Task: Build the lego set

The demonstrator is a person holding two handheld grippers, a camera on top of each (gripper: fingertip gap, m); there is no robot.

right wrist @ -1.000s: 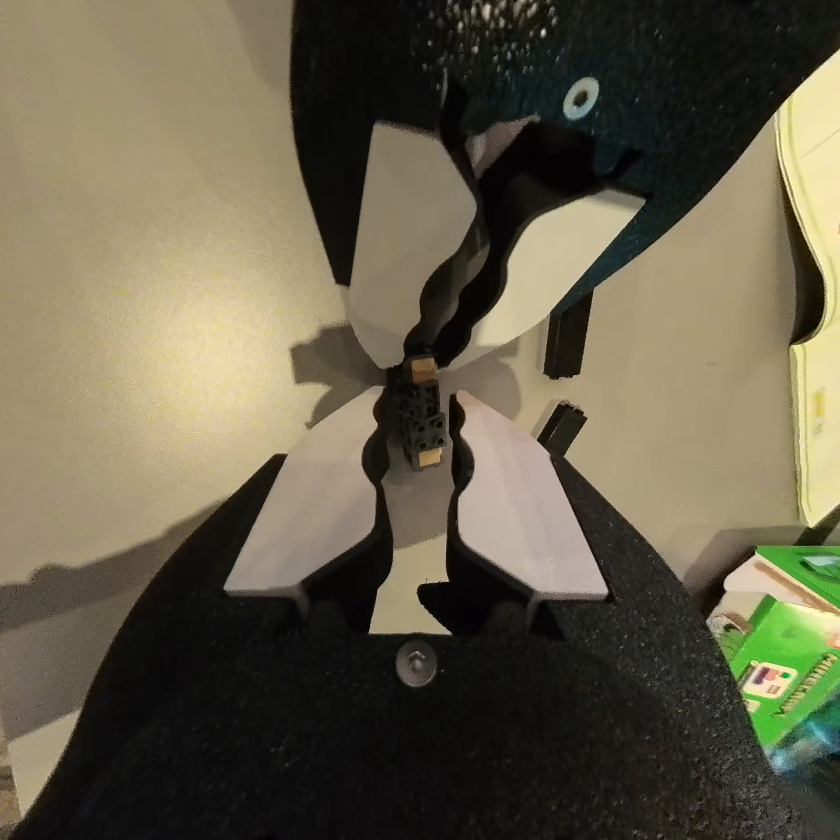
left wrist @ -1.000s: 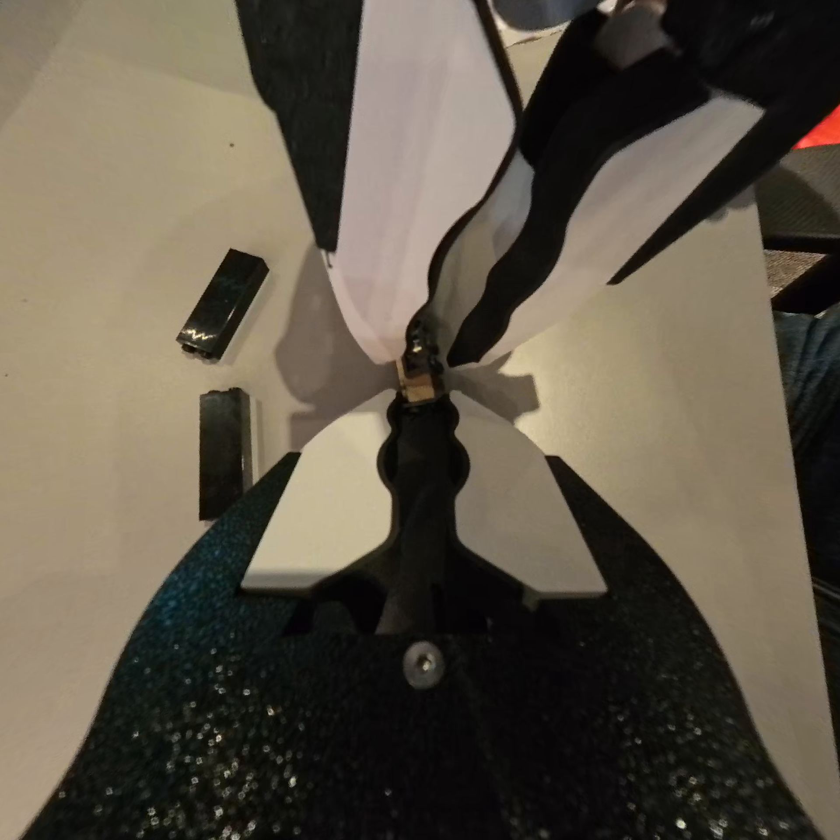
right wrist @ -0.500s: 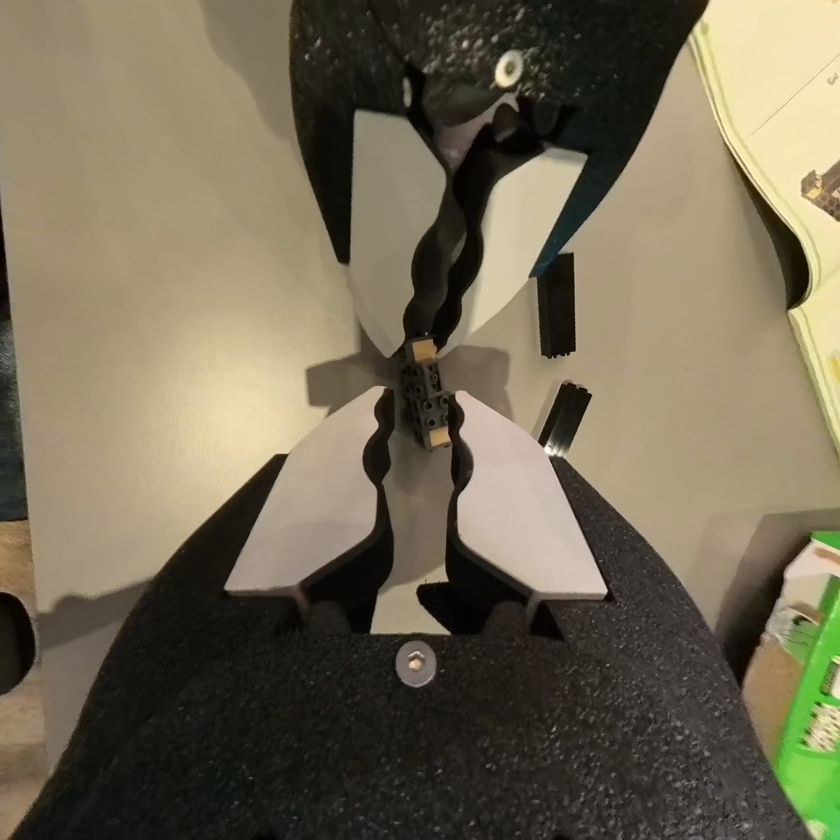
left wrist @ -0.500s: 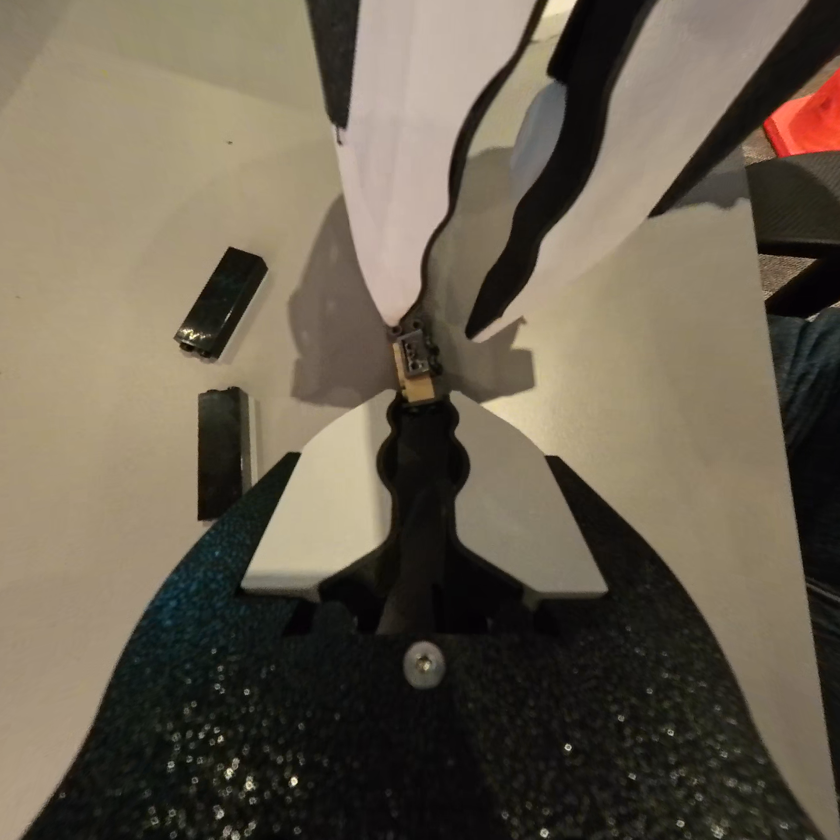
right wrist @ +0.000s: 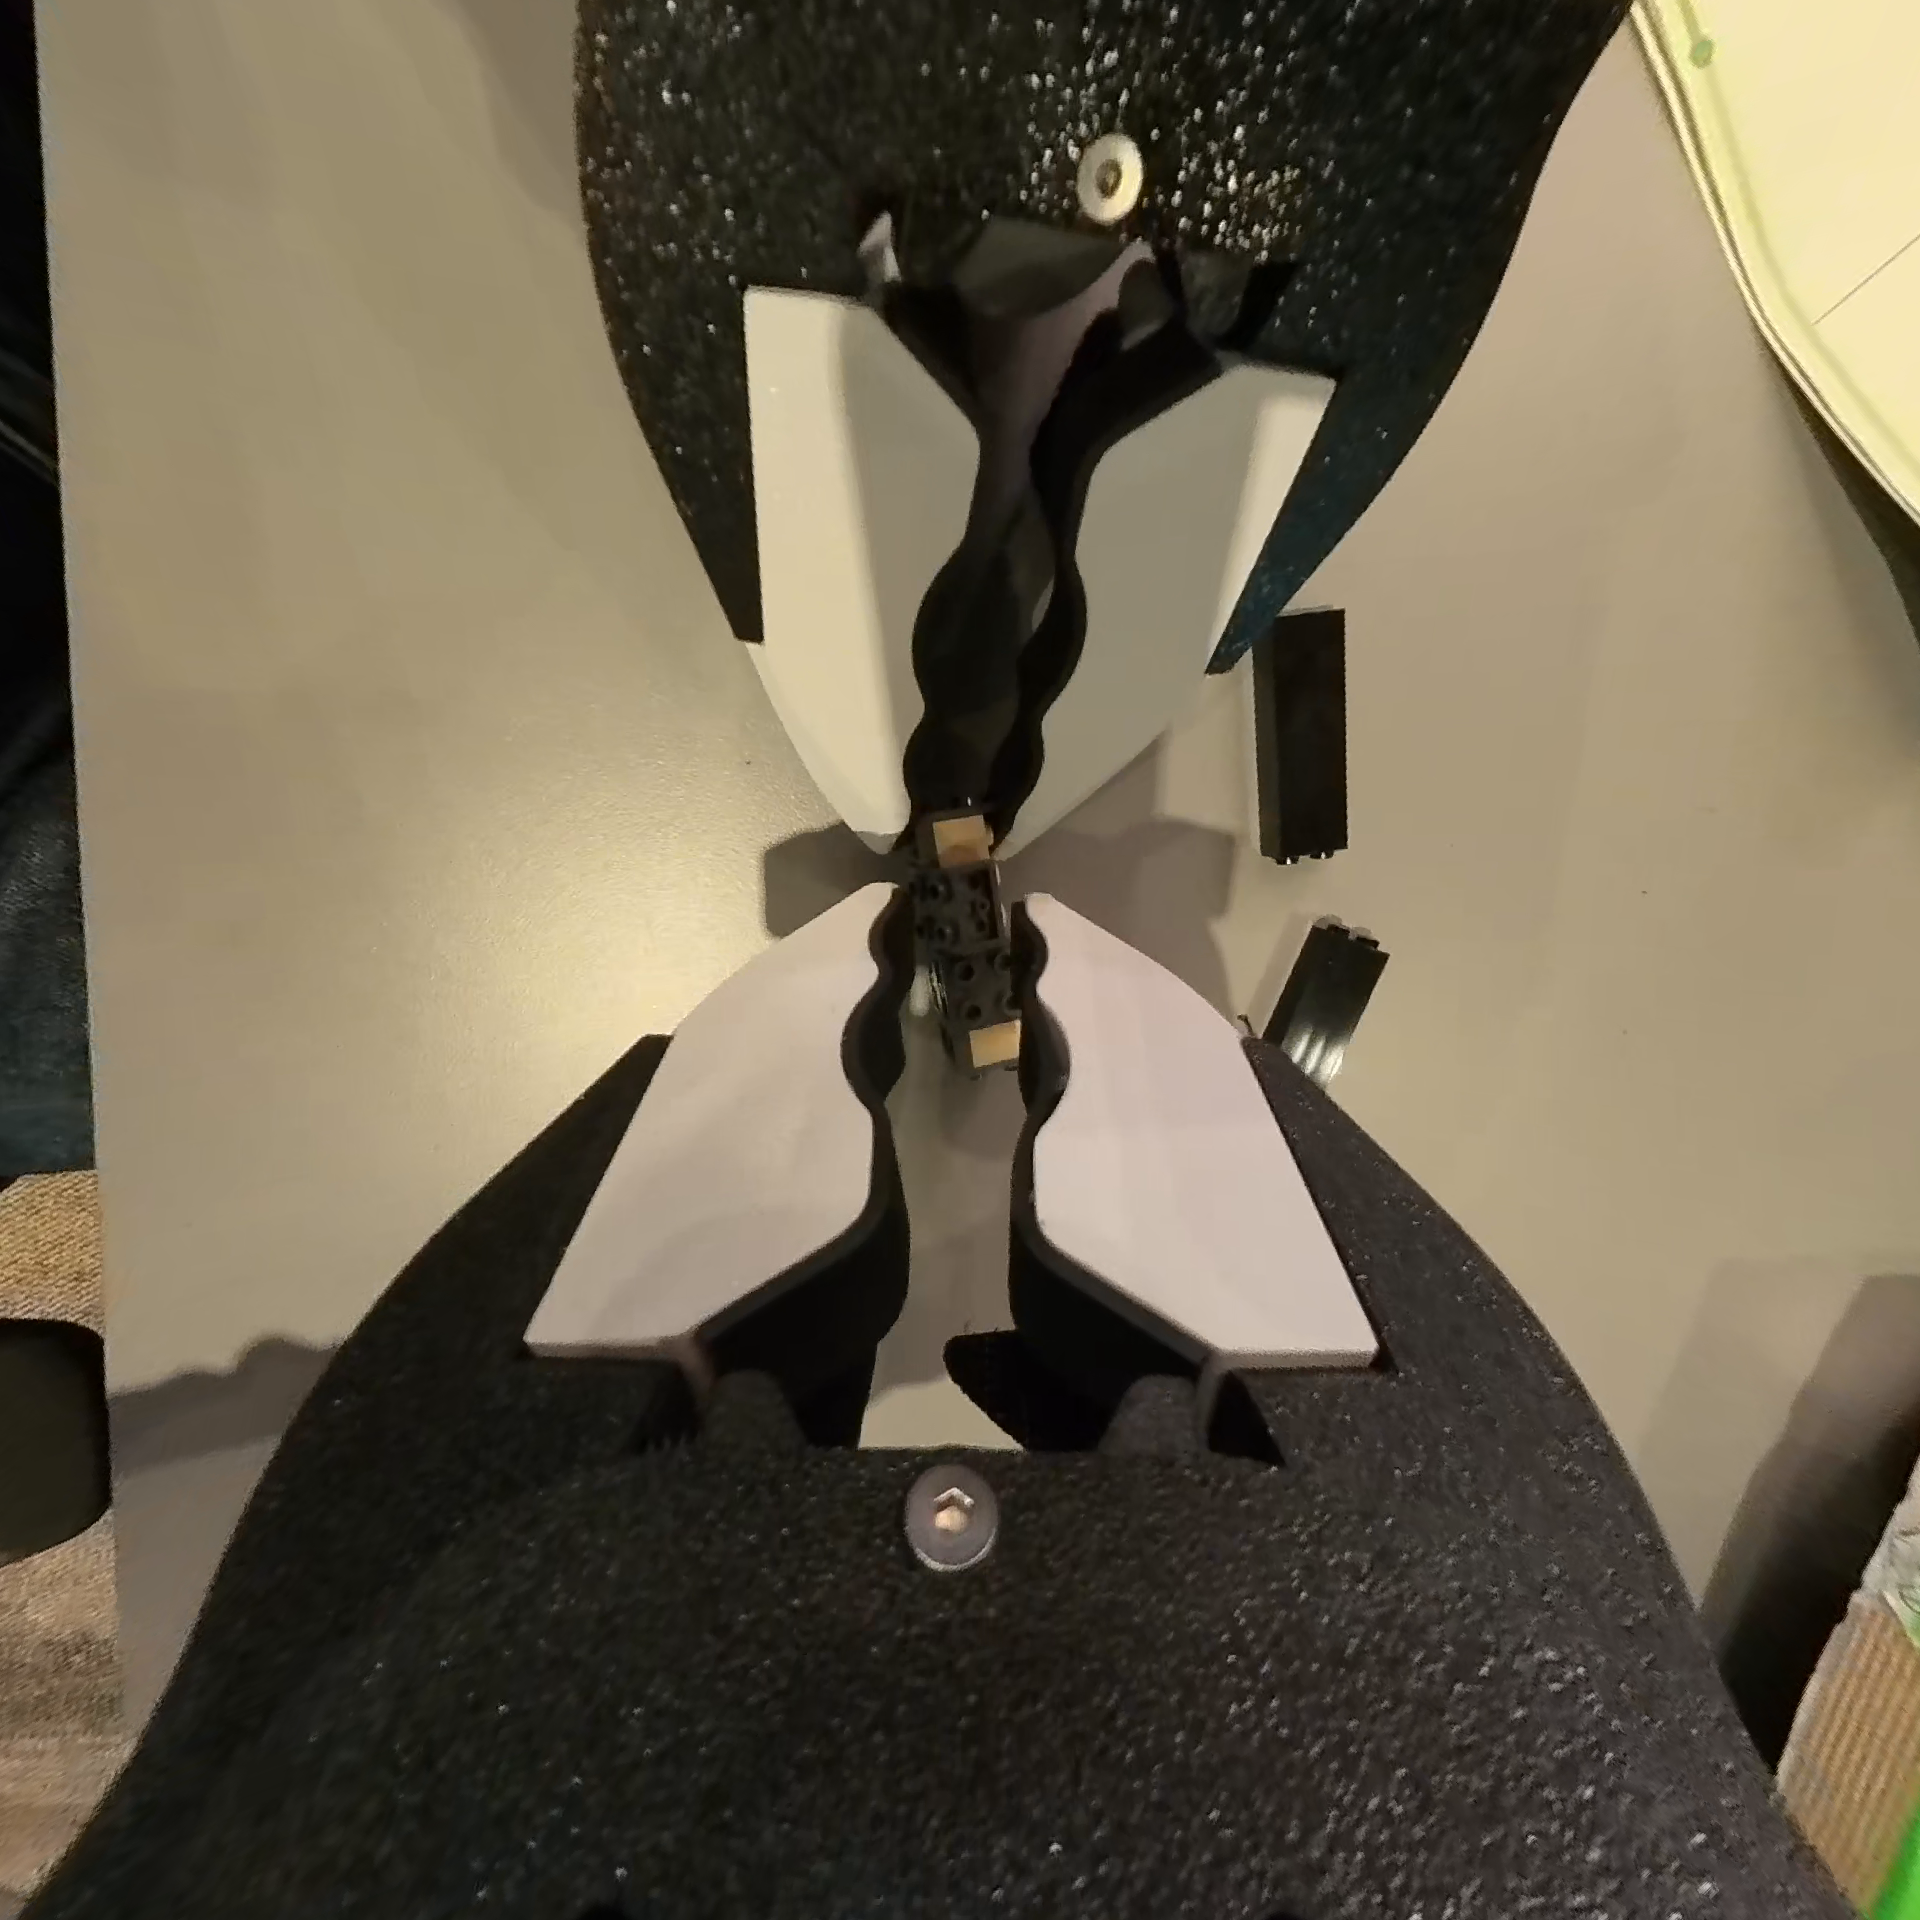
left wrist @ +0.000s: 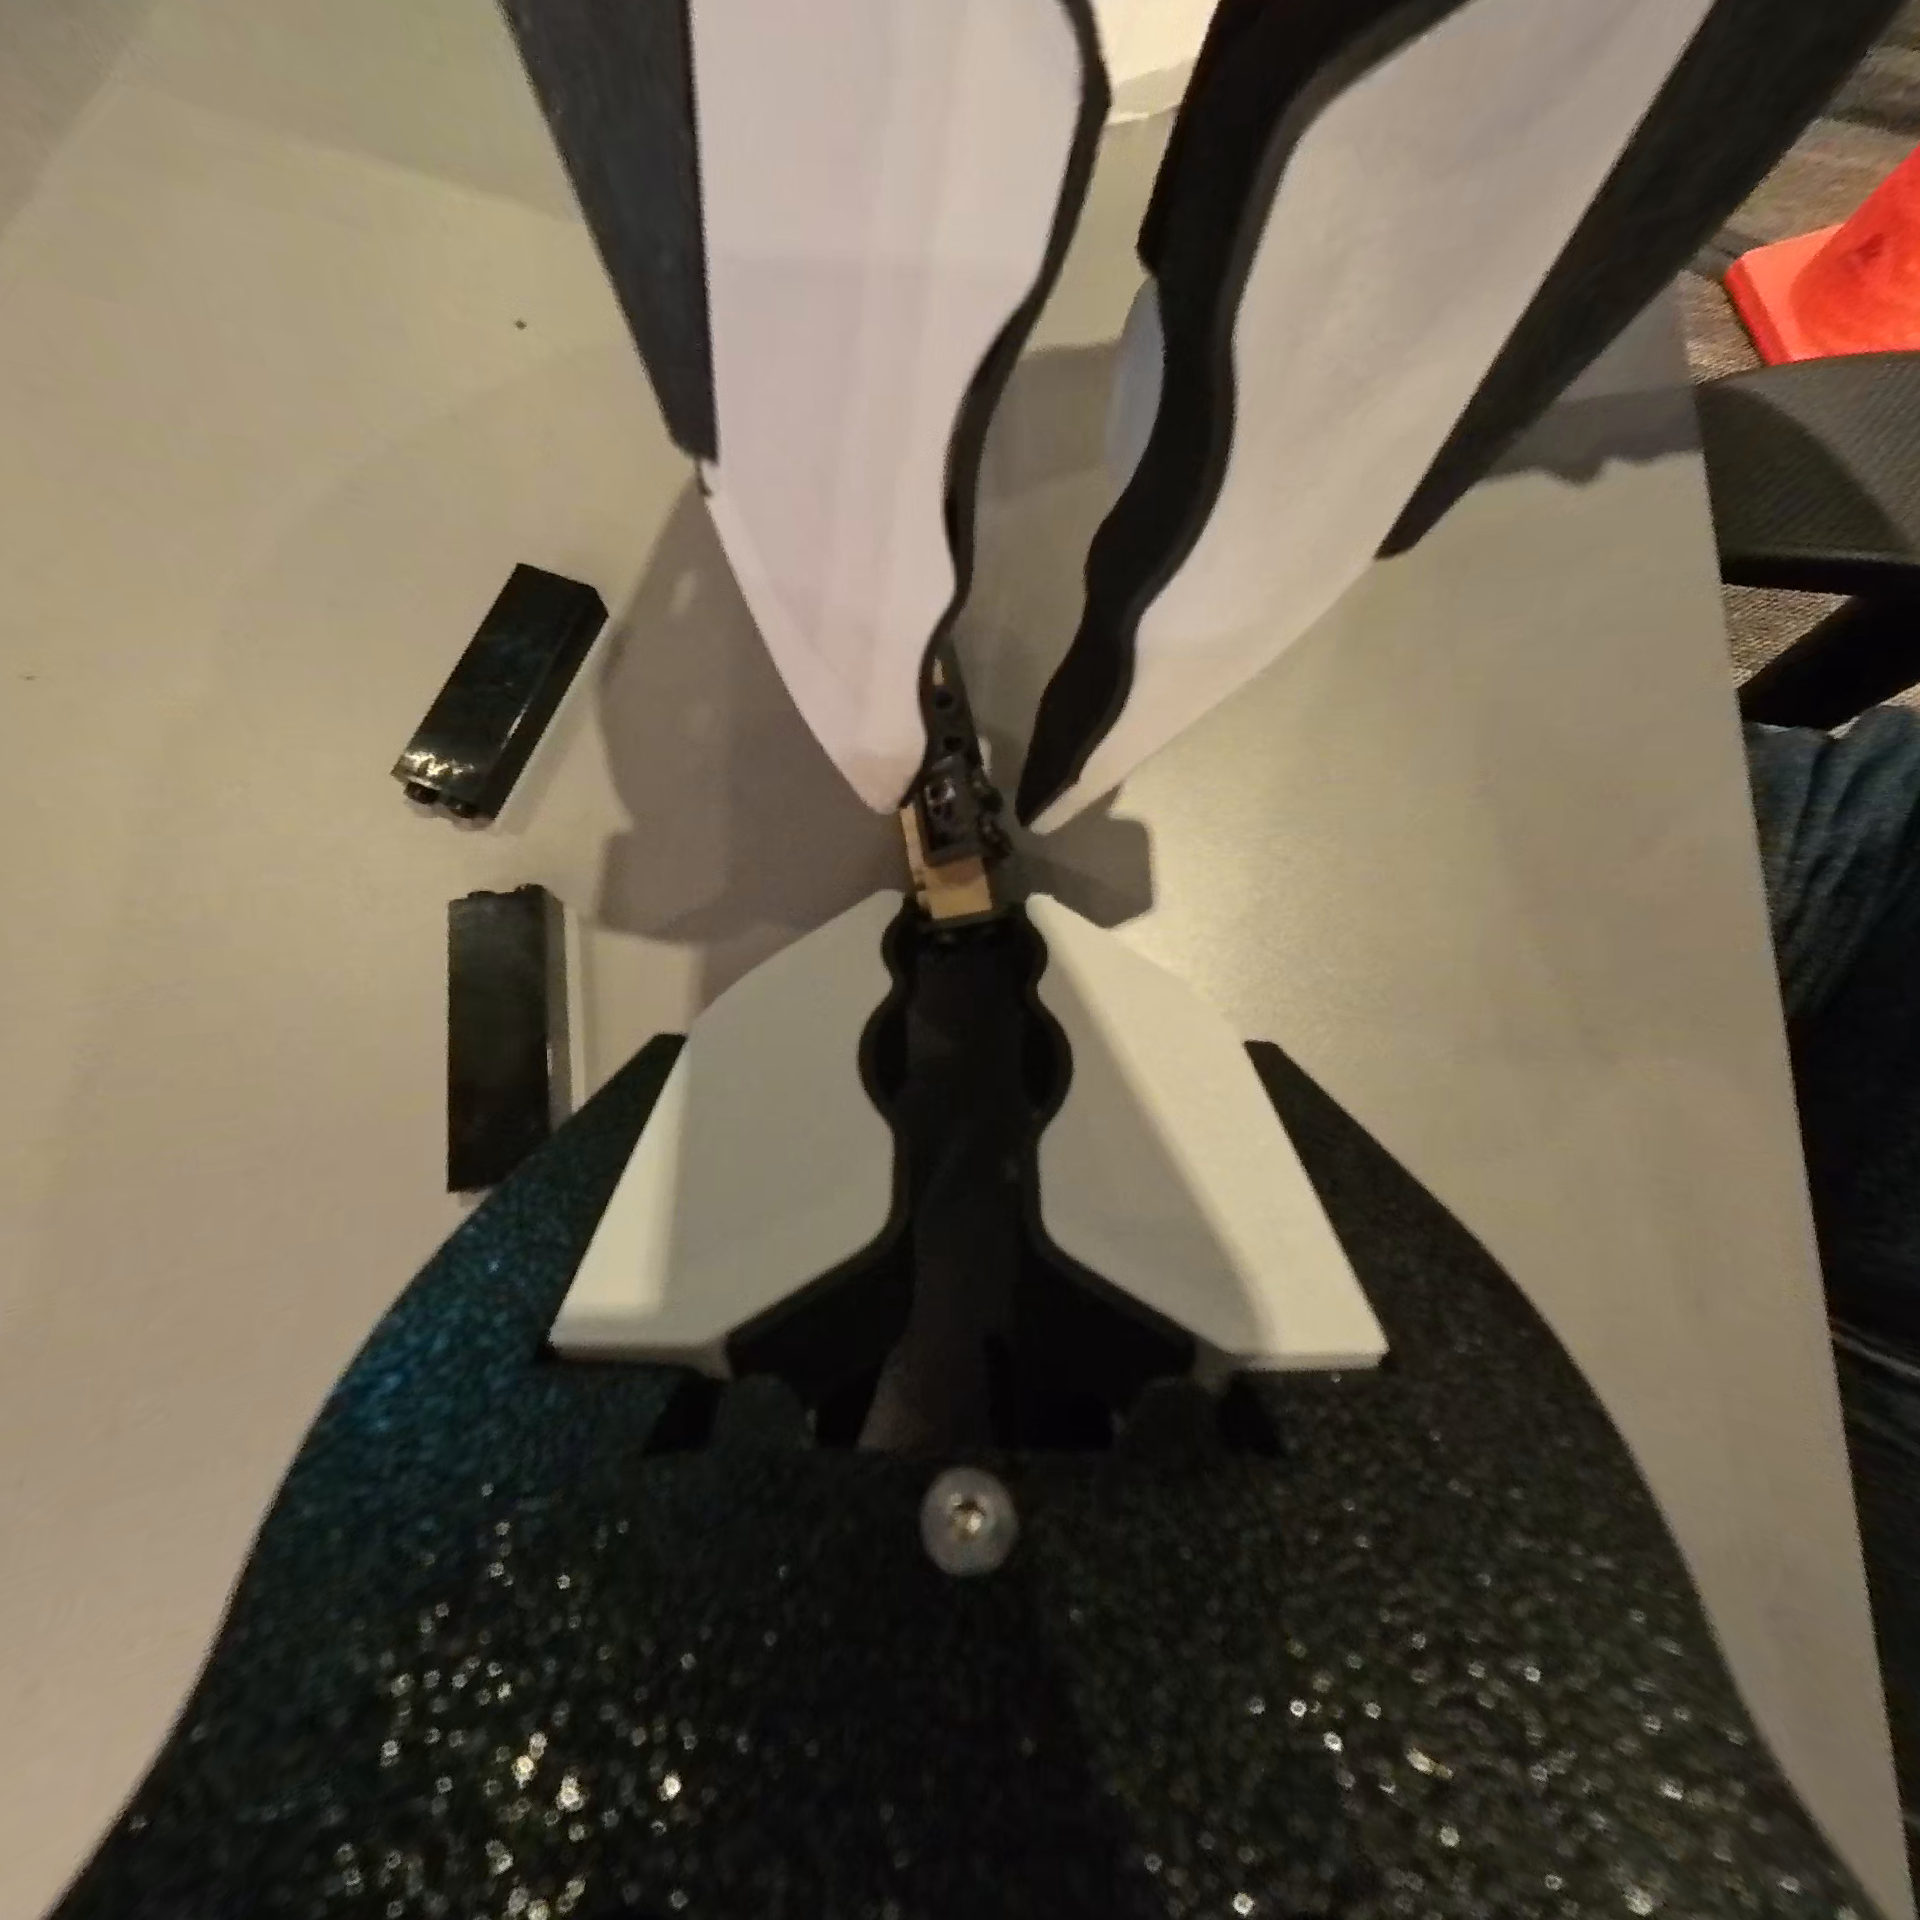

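Observation:
A small black lego assembly with tan ends [right wrist: 961, 961] is held above the light table between my two grippers, which face each other tip to tip. My left gripper [left wrist: 961, 914] is shut on one tan end of it [left wrist: 951, 883]. In the right wrist view the left gripper [right wrist: 956, 831] comes in from the top. My right gripper [right wrist: 958, 914] has its jaws narrowly apart, closed around the black middle of the assembly. In the left wrist view the right gripper [left wrist: 966, 810] reaches down from above.
Two loose long black bricks lie on the table [left wrist: 499, 691] [left wrist: 499, 1039]; they also show in the right wrist view [right wrist: 1299, 748] [right wrist: 1325, 987]. An instruction booklet [right wrist: 1818, 208] lies at the far right, a green box [right wrist: 1907, 1621] near it. An orange cone [left wrist: 1839, 260] and a chair [left wrist: 1818, 457] stand beyond the table edge. My two grippers' fingertips are within a few centimetres of each other.
The right gripper has swung round to face the left one more squarely. The assembly stays held between both. The loose bricks have not moved.

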